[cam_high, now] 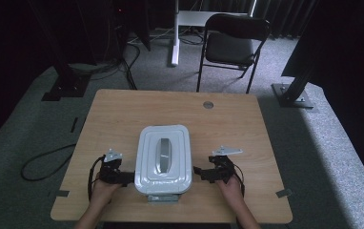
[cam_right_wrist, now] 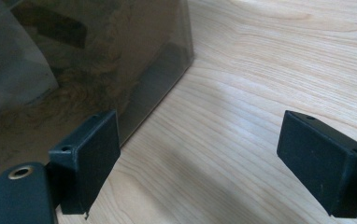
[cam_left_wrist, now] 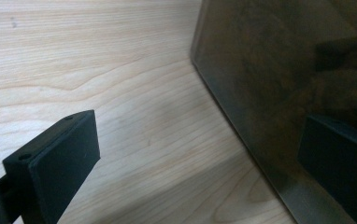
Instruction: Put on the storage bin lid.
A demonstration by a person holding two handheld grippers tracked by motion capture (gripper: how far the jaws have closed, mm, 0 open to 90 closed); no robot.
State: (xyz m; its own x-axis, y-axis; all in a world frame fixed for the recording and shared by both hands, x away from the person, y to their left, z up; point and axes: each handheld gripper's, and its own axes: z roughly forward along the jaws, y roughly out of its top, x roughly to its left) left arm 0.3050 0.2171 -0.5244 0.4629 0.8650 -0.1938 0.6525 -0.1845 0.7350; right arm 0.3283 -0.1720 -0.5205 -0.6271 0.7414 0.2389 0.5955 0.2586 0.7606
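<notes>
A box with a white lid [cam_high: 164,160] and a grey handle [cam_high: 163,153] stands near the front middle of the wooden table [cam_high: 123,114]. My left gripper [cam_high: 126,178] sits at the box's left side, its tips close to the wall. In the left gripper view this gripper [cam_left_wrist: 200,144] is open, and the dark see-through box wall [cam_left_wrist: 279,70] lies behind its right jaw. My right gripper [cam_high: 198,171] sits at the box's right side. In the right gripper view it [cam_right_wrist: 204,149] is open, with the smoky box wall [cam_right_wrist: 97,60] by its left jaw. Neither holds anything.
A round grommet [cam_high: 208,104] is set in the table's far edge. Beyond the table a black folding chair [cam_high: 232,45] and a white stand [cam_high: 174,33] rest on grey carpet. A cable [cam_high: 42,164] loops on the floor at left. Black frame posts [cam_high: 297,78] flank the table.
</notes>
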